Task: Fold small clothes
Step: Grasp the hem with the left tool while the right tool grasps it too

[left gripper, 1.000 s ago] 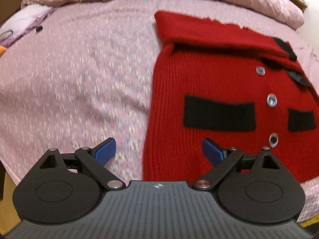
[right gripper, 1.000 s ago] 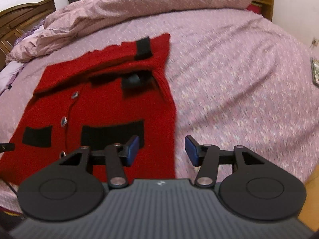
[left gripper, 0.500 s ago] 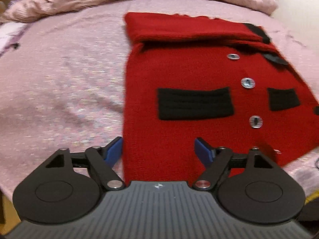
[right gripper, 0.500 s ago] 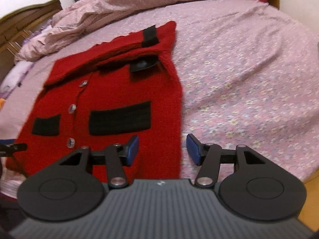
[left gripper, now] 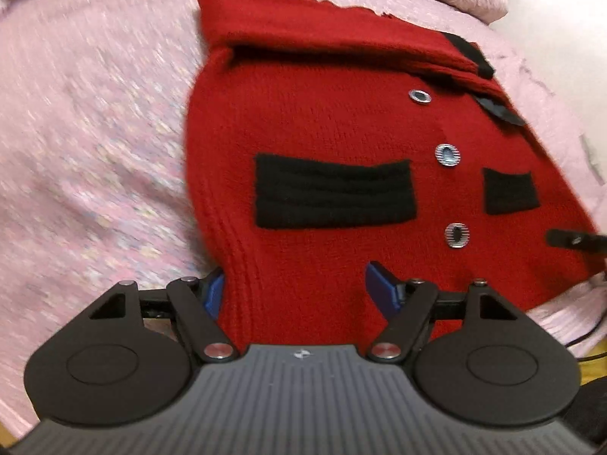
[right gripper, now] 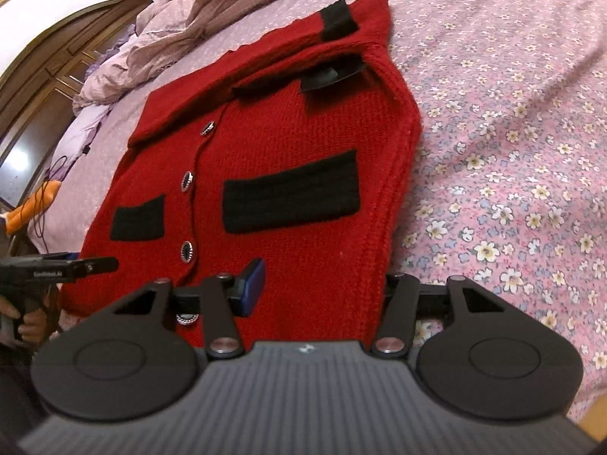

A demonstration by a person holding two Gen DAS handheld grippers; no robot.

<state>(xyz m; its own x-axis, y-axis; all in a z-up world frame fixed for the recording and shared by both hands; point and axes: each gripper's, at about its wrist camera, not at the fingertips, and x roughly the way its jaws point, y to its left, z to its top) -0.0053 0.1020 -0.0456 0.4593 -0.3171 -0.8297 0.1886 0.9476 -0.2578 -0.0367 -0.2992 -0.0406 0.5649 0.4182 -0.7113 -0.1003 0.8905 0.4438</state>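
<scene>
A red knitted cardigan with black pockets [left gripper: 341, 121] lies flat on the pink floral bed [right gripper: 512, 151]. The left hand-held gripper [left gripper: 294, 290], jaws having just narrowed, and the right hand-held gripper [right gripper: 322, 284] each straddle a bottom corner, unclamped; bare bedding flanks both side edges.

Not fully visible: my right gripper [right gripper: 318, 284], right fingertip hidden behind the red cardigan [right gripper: 303, 174] hem; my left gripper [left gripper: 296, 288], left pad half covered by hem; bedspread [left gripper: 95, 151] left side blurred; cardigan's near hem hidden behind both gripper bodies

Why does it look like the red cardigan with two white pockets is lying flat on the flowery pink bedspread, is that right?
Nearly. The pockets on the red cardigan are black, not white; the right wrist view shows both clearly. It does lie flat on the flowery pink bedspread.
</scene>
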